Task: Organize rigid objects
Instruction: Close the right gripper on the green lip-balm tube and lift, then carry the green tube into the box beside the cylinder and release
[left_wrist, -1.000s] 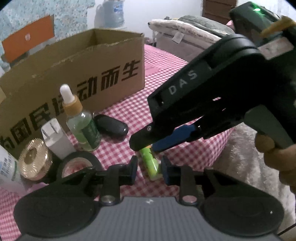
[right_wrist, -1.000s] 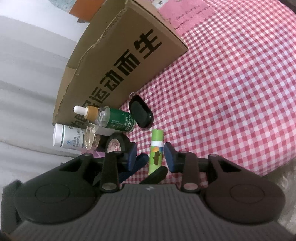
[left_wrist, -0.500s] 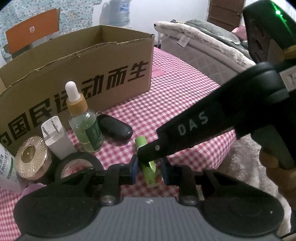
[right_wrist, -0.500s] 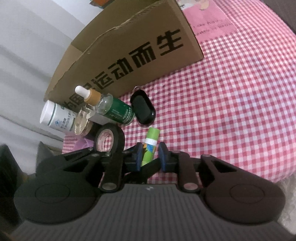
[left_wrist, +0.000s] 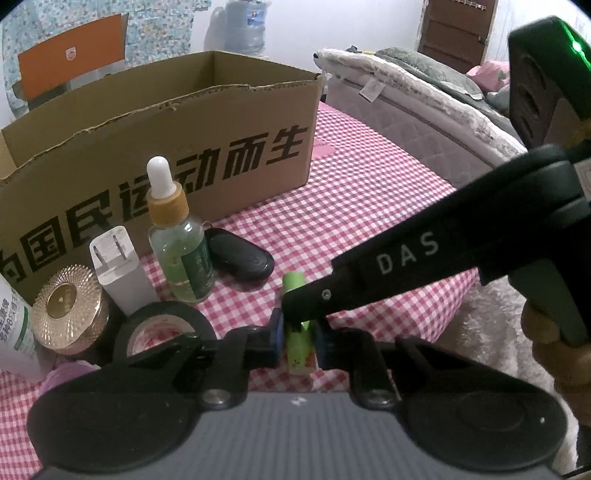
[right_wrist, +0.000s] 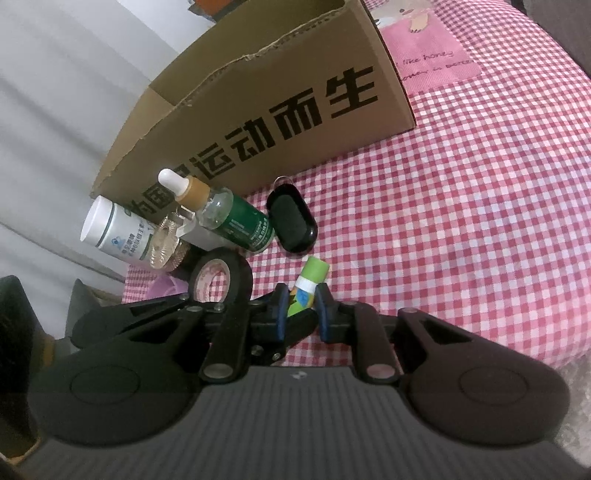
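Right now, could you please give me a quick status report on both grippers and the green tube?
Left gripper and right gripper both shut on the green tube. Tube low over the checked cloth. Box behind; nothing blocking.

Dropper bottle (left_wrist: 183, 254) before cardboard box (left_wrist: 155, 147)

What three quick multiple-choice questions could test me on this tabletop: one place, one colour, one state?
1. The black key fob lies: A on the floor; B on the checked cloth beside the dropper bottle; C on a hook.
2. The dropper's bulb is: A white; B red; C black.
3. The green tube is: A lying free; B standing alone; C clamped in the right gripper.
Key: B, it lies by the bottle; A, the bulb shows white; C, its pads, just closed, press the tube.
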